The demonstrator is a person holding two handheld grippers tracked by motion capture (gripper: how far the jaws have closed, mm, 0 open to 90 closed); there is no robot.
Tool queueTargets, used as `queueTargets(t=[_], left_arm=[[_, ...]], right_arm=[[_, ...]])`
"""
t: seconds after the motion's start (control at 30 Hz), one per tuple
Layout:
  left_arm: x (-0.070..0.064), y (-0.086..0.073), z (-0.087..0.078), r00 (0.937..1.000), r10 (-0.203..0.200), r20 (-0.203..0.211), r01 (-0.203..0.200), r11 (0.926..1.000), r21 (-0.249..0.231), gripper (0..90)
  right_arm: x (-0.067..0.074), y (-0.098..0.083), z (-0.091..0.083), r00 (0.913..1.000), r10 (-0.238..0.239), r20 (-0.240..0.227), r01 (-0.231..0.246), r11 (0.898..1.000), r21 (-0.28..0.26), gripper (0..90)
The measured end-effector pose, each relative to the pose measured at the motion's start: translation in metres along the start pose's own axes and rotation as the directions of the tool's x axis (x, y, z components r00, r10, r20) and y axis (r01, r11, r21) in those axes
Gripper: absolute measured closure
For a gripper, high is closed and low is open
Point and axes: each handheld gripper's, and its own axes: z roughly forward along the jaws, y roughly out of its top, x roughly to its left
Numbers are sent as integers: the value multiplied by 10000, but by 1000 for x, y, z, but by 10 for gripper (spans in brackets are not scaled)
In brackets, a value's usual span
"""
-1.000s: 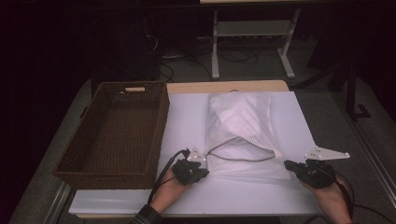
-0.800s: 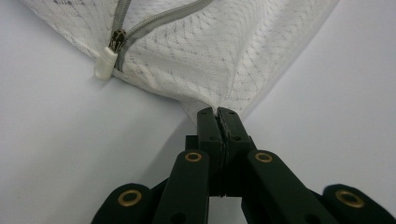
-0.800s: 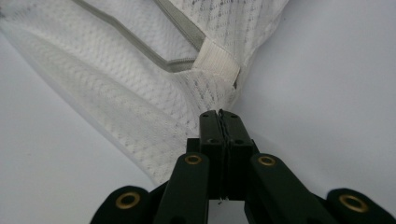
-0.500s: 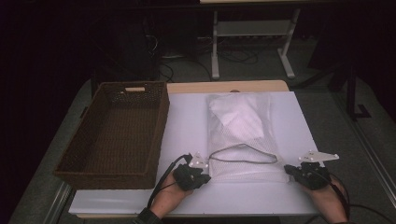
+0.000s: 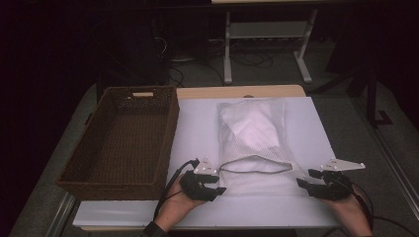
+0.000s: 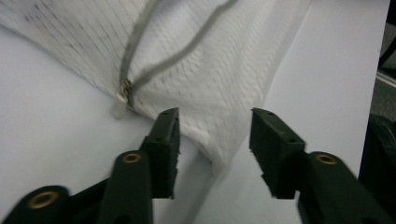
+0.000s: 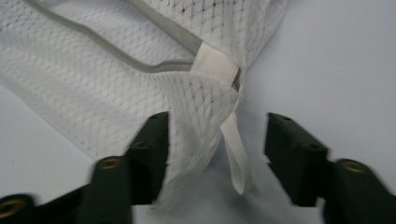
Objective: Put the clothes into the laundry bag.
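White mesh laundry bag lies flat mid-desk, wicker basket at its 9 o'clock; left tool and right tool just spread, a bag corner loose between each one's jaws

My matt black rubbery fingers flank a white mesh cloth bag; the worktop looks smooth white, the basket woven brown wicker.

Mesh bag – cut off, top edge
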Motion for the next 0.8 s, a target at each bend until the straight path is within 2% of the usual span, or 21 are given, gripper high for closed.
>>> queueTargets(t=[0.07,0.17,0.37,0.8], left_arm=[[2,3,0,10000,41,-45,-42,9999,-151,456],[5,10,1,9999,124,-33,-125,9990,-439,408],[6,27,2,9996,270,115,-258,9951,-951,412],[10,70,12,9967,798,-123,-808,9860,-1457,449]], right_arm=[[-1,-1,1,9999,27,-160,-28,10000,-70,237],[-1,0,1,9999,-108,-63,105,9990,-425,163],[0,1,-3,9998,-180,-96,171,9963,-841,155],[-3,2,-5,10000,-19,-34,16,9956,-933,158]])
